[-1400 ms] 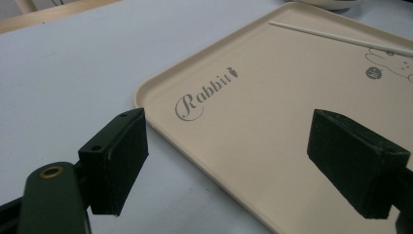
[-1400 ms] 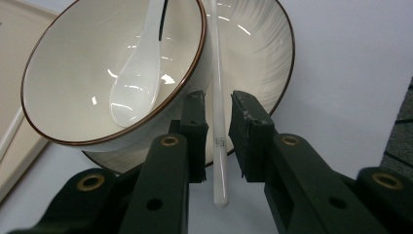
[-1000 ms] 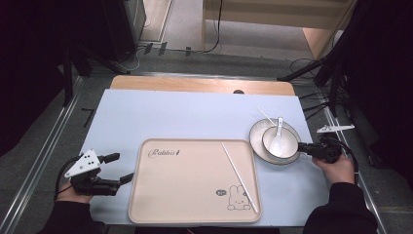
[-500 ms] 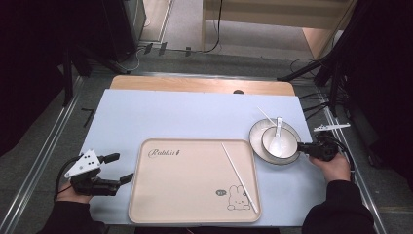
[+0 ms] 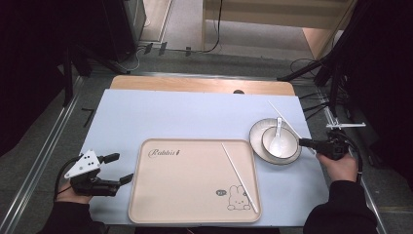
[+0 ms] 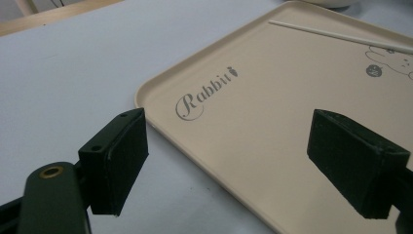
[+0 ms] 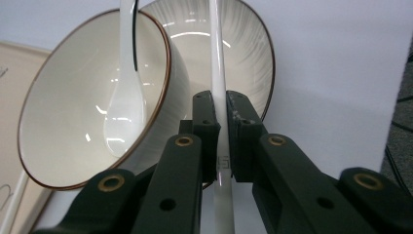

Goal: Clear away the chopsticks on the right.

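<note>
White and slender, a chopstick [image 7: 217,73] sat pinched in the right gripper [image 5: 306,143] near the worktop's right edge, its long axis slanting across the plate's [image 5: 255,138] rim toward the far edge. The left gripper [image 5: 119,168] gaped, holding nothing.

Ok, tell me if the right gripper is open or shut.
Shut: the right gripper pinches the white chopstick between its pads beside the bowl.

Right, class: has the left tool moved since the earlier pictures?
No. The left tool sits at the same spot just off the left edge of the tray, which has not shifted either, with its jaws open as before.
</note>
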Available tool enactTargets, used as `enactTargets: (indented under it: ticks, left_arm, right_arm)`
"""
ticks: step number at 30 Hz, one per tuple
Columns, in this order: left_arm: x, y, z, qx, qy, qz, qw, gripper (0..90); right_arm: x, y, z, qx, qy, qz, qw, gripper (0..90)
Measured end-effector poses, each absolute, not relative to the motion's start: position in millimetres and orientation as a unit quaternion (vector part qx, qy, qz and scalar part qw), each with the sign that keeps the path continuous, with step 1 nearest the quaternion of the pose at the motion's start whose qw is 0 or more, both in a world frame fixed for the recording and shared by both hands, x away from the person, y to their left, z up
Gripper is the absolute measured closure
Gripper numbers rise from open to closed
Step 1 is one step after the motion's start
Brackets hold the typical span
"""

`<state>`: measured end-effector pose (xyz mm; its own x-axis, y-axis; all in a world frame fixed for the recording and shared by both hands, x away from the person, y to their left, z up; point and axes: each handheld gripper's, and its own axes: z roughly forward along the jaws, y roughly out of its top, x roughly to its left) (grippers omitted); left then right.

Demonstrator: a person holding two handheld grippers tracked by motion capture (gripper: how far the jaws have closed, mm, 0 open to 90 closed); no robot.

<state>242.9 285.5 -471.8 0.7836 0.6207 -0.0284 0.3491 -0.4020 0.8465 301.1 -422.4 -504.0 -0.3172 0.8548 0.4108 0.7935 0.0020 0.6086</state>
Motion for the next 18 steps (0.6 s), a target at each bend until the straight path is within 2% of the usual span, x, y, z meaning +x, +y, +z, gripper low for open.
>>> enactTargets:
  ticks: [6,14,18]
  left_arm:
    - [242.5,285.7,-471.5,0.824,0.294,0.148,0.46,15.5]
    - [241.8,286.5,-471.2,0.82,0.299,0.148,0.465,15.5]
    - [241.7,286.6,-471.2,0.821,0.298,0.147,0.464,15.5]
  right_arm:
    - [295.8,-422.0,-484.9,0.618,0.676,0.398,0.041,84.9]
    - [268.9,-398.5,-455.7,0.615,0.679,0.391,0.085,84.9]
    - [258.8,-388.4,-447.2,0.615,0.671,0.404,0.086,84.9]
